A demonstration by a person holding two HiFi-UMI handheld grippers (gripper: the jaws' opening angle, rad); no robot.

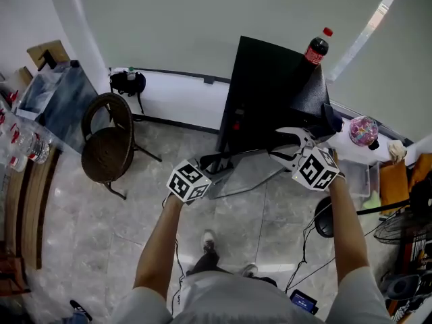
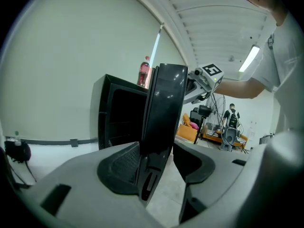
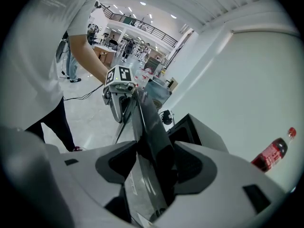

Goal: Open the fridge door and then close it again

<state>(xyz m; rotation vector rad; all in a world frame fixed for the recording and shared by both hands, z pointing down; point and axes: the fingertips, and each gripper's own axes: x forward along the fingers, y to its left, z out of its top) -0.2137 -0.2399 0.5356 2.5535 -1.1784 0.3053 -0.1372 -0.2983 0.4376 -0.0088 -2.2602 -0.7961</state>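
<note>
Grey left claw [image 1: 214, 164]: jaws apart, straddling fridge door [image 1: 246, 174] edge, not pinching; door swung wide off black fridge [image 1: 270, 79], so opening judged done; right claw [image 1: 283, 146] clamped on door edge; closing not yet done.

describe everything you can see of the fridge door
The fridge door is a glossy black panel with rounded corners. It stands upright, swung wide open from the black cabinet. Its free edge sits between the jaws of the left gripper, which are open. The right gripper is clamped on the door higher up.
</note>
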